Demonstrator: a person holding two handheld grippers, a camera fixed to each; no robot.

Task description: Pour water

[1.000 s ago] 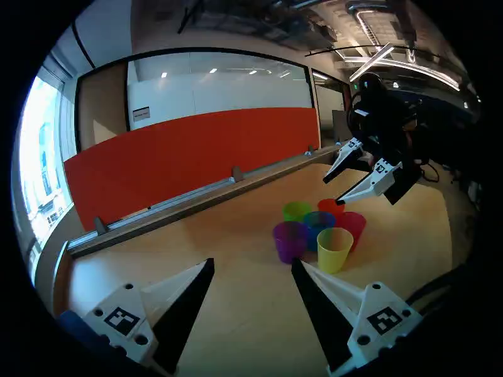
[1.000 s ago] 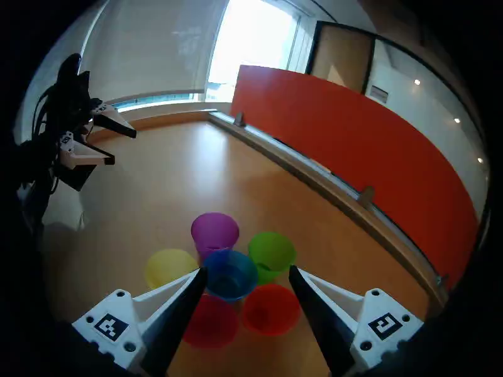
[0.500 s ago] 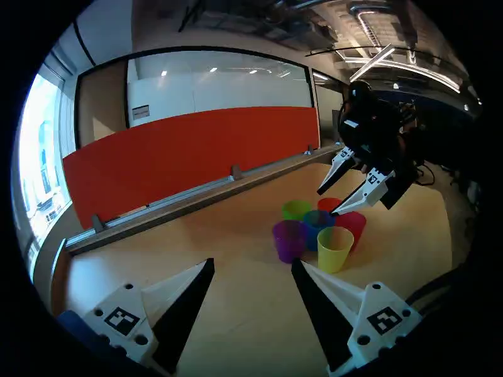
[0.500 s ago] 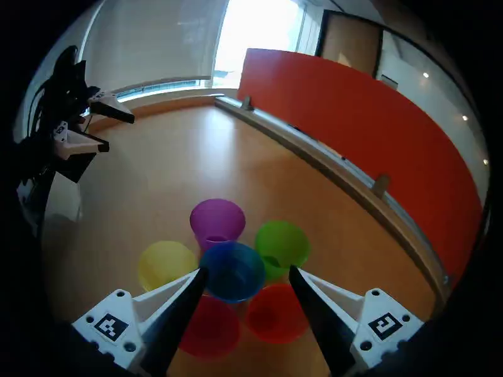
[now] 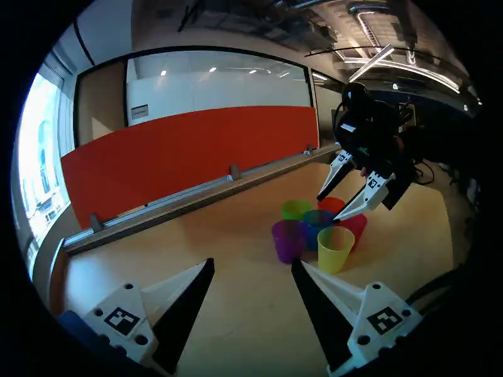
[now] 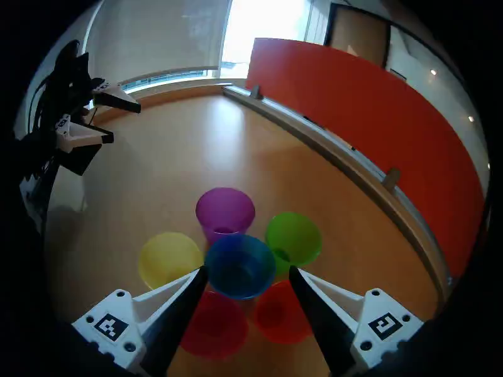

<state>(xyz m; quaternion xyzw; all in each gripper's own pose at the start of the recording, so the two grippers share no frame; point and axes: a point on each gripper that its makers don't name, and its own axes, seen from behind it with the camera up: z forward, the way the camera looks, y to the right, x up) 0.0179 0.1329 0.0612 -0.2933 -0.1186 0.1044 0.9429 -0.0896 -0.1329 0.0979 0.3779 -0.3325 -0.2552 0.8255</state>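
We are at the reach-and-choose step, by our reading, since nothing is held yet. Over the table [image 5: 239, 301] the left gripper [image 5: 251, 261] waits well apart from the cups, fingers wide and empty. The right gripper [image 6: 247, 269] hangs above the cluster. Its fingers are also wide, framing the blue cup [image 6: 239, 273] without touching it, as far as we can tell.

In the right gripper view that cup sits mid-ring:
- purple cup [image 6: 224, 212] at 12 o'clock
- green cup [image 6: 293, 239] at 2
- red cup [image 6: 275, 311] at 5
- pink cup [image 6: 215, 323] at 7
- yellow cup [image 6: 170, 259] at 9

All are touching or just beside it.

Next, we judge, the right fingers must drop round one cup's wall, close gently, and lift it clear of its neighbours before tilting.

The table is smooth pale wood with a soft sheen. The panel [image 5: 188, 151] at 12 o'clock in the left gripper view is flat, matte orange, above a grey metal rail [image 5: 188, 202]. The gripper fingers are white hard plastic with black inner faces, tapering to points. The cups are thin, translucent, tapered plastic, and probably light and easily squeezed. We cannot tell whether any of them holds water.
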